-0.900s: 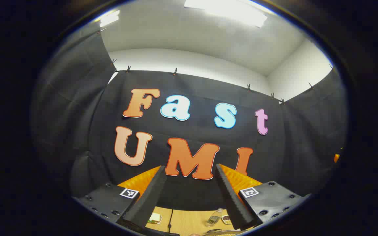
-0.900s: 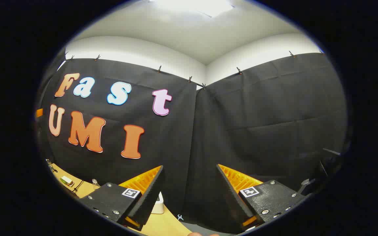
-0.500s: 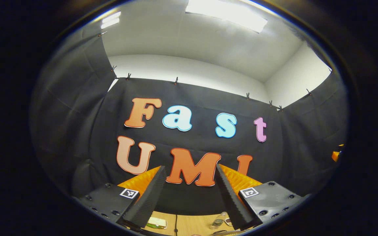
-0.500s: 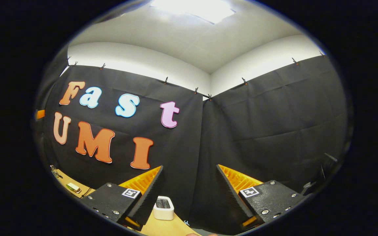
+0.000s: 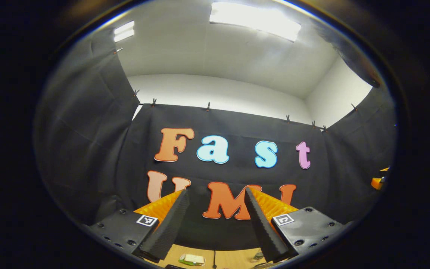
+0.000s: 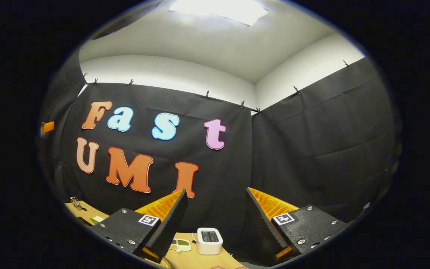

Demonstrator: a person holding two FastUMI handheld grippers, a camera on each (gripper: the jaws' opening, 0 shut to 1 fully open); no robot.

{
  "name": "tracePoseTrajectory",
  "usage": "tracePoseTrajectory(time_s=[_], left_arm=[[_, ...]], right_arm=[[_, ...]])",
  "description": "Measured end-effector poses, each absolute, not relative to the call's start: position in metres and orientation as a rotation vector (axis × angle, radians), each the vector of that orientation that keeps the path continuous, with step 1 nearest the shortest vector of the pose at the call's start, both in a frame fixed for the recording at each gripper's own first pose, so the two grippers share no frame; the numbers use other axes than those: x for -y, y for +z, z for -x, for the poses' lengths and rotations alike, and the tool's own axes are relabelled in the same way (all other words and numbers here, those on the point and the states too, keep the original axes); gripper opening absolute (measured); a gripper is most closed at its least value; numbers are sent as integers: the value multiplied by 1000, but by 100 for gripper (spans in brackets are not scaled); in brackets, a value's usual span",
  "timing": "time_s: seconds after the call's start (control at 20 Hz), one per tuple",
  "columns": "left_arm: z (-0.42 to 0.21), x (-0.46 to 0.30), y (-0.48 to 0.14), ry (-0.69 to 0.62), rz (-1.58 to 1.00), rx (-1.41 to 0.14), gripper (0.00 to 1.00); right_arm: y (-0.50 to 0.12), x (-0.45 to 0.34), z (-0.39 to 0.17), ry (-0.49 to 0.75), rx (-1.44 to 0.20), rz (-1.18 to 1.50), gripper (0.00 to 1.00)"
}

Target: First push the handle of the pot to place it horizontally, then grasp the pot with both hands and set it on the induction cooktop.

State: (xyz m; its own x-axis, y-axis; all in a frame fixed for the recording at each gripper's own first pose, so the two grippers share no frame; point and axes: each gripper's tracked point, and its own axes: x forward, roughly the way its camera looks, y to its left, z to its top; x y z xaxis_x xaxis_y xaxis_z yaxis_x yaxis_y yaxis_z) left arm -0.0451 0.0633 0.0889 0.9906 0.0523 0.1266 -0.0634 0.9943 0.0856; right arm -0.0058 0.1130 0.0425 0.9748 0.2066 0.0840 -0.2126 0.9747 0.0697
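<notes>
Left tongs point(image 5: 215, 224): apart, holding nothing.
Right tongs point(image 6: 215, 224): apart, holding nothing.
Pot: likely heavy, hard; grab both sides.

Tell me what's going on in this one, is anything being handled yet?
Not yet. The left gripper and right gripper are both open and empty, aimed high at the booth wall. A strip of table shows at the bottom of the right gripper view, with a small white appliance on it. The pot can't be made out, so nothing is grasped.

Light wooden table point(image 6: 185, 261), small white toaster point(image 6: 209, 241) standing on it, flat green-and-white item point(image 5: 192, 259) lying nearby
</notes>
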Motion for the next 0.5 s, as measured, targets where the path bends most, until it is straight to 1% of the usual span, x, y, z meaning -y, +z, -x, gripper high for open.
tracePoseTrajectory(time_s=[0.05,0.1,0.3,0.35,0.4,0.5], left_arm=[[49,-63,84,67,-99,113,96],[52,-65,82,78,-108,108,96],[55,-77,78,126,-142,107,96],[55,-77,75,130,-146,103,96],[56,-77,73,134,-152,101,96],[56,-77,67,139,-171,91,96]], right_arm=[[40,-121,6,227,72,-75,93],[35,-131,7,249,62,-72,95],[21,-161,16,325,30,-94,95],[18,-165,19,337,23,-97,97],[15,-171,21,347,21,-96,95],[7,-178,22,362,7,-92,95]])
